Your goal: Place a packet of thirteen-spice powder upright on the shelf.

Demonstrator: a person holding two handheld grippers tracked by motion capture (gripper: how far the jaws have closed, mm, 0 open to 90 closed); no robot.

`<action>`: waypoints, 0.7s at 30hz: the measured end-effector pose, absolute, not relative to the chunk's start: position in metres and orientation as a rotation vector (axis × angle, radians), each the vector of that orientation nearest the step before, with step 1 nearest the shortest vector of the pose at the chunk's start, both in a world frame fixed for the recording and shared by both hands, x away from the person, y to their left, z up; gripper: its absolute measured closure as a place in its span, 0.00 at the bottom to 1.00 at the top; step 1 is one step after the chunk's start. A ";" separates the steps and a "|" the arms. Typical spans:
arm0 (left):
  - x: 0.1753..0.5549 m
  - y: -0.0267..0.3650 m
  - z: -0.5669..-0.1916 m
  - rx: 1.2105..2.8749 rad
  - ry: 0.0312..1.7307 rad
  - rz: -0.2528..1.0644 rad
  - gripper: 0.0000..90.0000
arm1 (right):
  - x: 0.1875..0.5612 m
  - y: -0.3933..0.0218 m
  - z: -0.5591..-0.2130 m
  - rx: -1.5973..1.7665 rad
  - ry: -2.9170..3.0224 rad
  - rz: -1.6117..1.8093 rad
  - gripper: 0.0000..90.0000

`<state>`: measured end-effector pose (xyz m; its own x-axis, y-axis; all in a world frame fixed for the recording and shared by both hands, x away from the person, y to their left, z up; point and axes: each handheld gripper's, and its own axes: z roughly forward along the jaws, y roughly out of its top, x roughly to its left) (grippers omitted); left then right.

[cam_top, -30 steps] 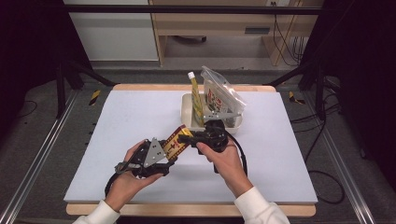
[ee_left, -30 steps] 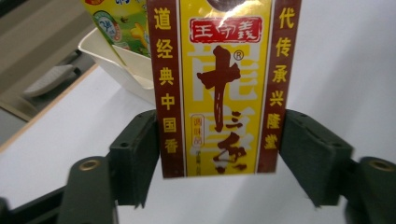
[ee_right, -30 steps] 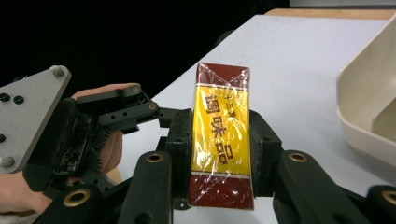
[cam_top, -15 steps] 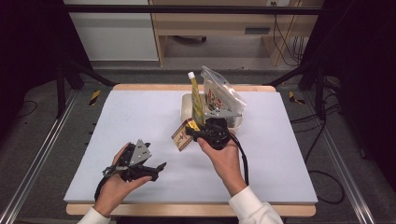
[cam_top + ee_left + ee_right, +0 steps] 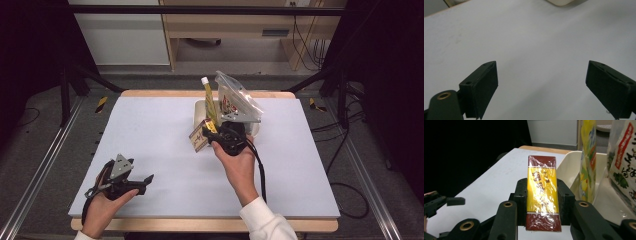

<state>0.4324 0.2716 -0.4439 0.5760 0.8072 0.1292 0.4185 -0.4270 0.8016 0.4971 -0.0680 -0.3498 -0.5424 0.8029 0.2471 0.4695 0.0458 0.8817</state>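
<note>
A yellow and dark-red wrapped box (image 5: pixel 201 136) is clamped between the jaws of the right tool (image 5: pixel 216 138), held just above the counter (image 5: pixel 150 130) beside the near-left corner of a cream tub (image 5: pixel 200 108). From the high view the box is seen only as a small tilted block at the tool's tip; in the right gripper view the box (image 5: pixel 542 192) is shown lengthwise — glossy film, a yellow middle, red ends — with a jaw pressed against each long side. That view also gives the tub's rim (image 5: pixel 569 165), a yellow bottle (image 5: pixel 587 157) and a clear printed bag (image 5: pixel 624 157) standing in it.

The left tool (image 5: pixel 142 181) is held low near the counter's near-left edge, well apart from the box. Its jaws have just been opening and are spread wide — in the left gripper view nothing but bare counter (image 5: pixel 536 50) is seen between them.
</note>
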 end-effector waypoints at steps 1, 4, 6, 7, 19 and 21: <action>0.432 0.274 -0.444 2.056 0.981 0.665 0.12 | 0.497 -0.068 -0.350 1.293 2.010 1.492 0.76; 0.430 0.280 -0.444 2.046 1.003 0.678 0.12 | 0.498 -0.066 -0.349 1.291 1.986 1.474 0.76; 0.430 0.284 -0.444 2.042 1.012 0.684 0.12 | 0.498 -0.065 -0.348 1.300 1.969 1.474 0.76; 0.429 0.285 -0.443 2.035 1.017 0.685 0.12 | 0.499 -0.065 -0.347 1.305 1.960 1.474 0.76; 0.426 0.287 -0.444 2.038 1.035 0.697 0.12 | 0.502 -0.054 -0.343 1.320 1.812 1.434 0.76; 0.425 0.286 -0.444 2.036 1.035 0.694 0.12 | 0.504 -0.052 -0.343 1.306 1.789 1.415 0.76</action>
